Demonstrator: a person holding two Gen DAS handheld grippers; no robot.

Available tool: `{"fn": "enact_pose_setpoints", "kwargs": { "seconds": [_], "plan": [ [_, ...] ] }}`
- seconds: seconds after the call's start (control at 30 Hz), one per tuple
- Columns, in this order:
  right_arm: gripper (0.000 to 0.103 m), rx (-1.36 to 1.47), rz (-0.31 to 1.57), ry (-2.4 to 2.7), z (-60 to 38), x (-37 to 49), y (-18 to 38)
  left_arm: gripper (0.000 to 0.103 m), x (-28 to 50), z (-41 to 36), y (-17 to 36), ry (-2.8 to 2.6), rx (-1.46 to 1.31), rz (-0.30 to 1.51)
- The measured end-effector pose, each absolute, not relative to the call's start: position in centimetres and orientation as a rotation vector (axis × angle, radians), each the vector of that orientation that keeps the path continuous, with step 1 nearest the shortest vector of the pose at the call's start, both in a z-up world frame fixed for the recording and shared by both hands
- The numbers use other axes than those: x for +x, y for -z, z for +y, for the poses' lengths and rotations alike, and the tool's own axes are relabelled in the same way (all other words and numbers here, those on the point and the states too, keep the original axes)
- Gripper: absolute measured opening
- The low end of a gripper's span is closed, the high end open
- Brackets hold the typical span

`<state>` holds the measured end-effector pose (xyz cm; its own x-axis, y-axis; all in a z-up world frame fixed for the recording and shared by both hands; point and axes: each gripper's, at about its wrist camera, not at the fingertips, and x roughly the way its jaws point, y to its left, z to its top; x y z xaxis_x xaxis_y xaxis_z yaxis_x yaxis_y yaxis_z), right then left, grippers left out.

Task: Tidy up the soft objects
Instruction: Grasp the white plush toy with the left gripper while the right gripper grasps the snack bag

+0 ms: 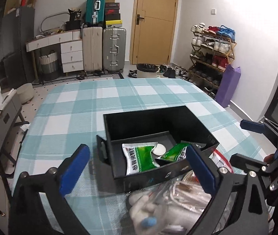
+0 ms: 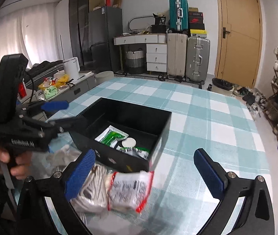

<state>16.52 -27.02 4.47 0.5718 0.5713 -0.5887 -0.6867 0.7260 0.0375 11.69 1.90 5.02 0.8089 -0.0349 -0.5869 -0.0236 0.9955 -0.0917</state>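
Both grippers (image 1: 139, 166) (image 2: 150, 174) hang released, holding nothing, above bagged soft items (image 2: 127, 192) beside the black box (image 1: 197, 129), seemingly ready to load them.

Box (image 1: 159, 133) on table (image 1: 76, 107), near the front edge. Inside the box: two sachets (image 1: 139, 157) with a round pad (image 1: 159, 148) between them. Before the box, touching its front wall: bagged rope (image 2: 91, 188), with a printed pouch (image 2: 129, 192) just right of it.
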Motion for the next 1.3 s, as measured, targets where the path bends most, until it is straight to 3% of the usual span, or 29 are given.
{"fn": "enact_pose_setpoints", "kwargs": {
  "seconds": [1.3],
  "plan": [
    [0.102,-0.159,0.759,-0.676,-29.0,15.9,-1.8,0.103,7.7,1.8,-1.9,0.010,-0.047,0.690]
  ]
}}
